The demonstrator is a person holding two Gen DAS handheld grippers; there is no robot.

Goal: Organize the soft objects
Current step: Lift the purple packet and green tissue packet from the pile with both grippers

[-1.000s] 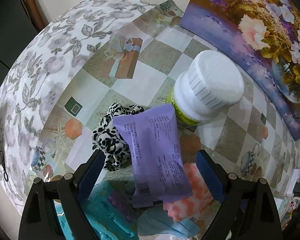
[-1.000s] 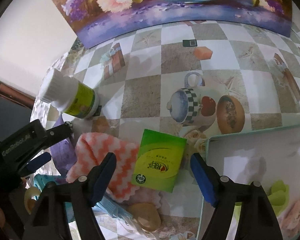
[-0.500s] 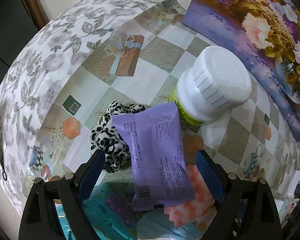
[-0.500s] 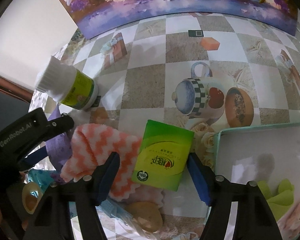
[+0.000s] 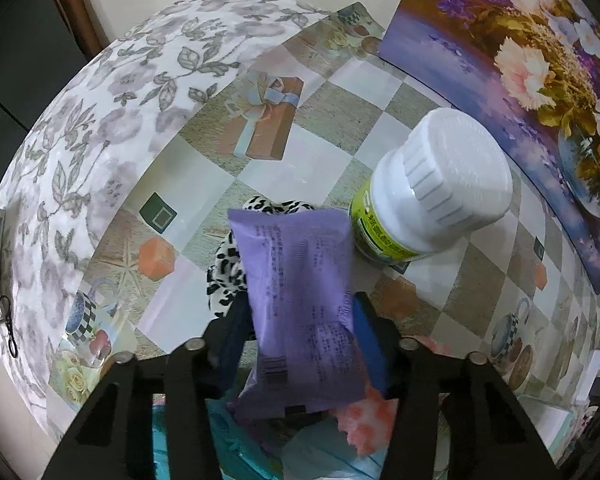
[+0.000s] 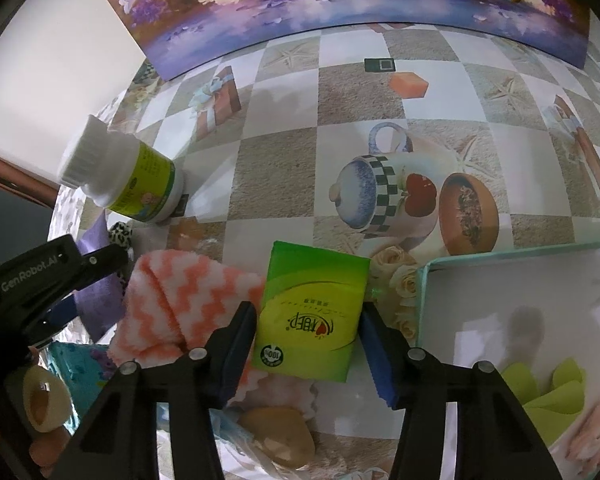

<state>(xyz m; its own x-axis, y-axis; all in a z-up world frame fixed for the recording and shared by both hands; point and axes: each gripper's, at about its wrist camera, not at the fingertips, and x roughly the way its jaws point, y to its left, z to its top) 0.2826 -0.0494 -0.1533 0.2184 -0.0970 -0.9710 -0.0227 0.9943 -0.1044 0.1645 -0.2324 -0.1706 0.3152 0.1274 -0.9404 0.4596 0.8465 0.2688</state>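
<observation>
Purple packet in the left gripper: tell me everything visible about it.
The purple packet is a soft, glossy plastic pouch with small dark print and a barcode near its lower end. It sits lengthwise between the left gripper fingers, which have just been closing and now press its sides. It overlaps a leopard-print fabric piece and nearly reaches the white-capped bottle.

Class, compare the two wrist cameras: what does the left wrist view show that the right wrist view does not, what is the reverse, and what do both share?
Only the left wrist view: the left claw closing round the purple packet, and the floral tablecloth edge.

Only the right wrist view: the right claw closing round the green tissue pack, and the tray.

Both: the white-capped bottle, leopard-print scrunchie and orange-and-white cloth.
</observation>
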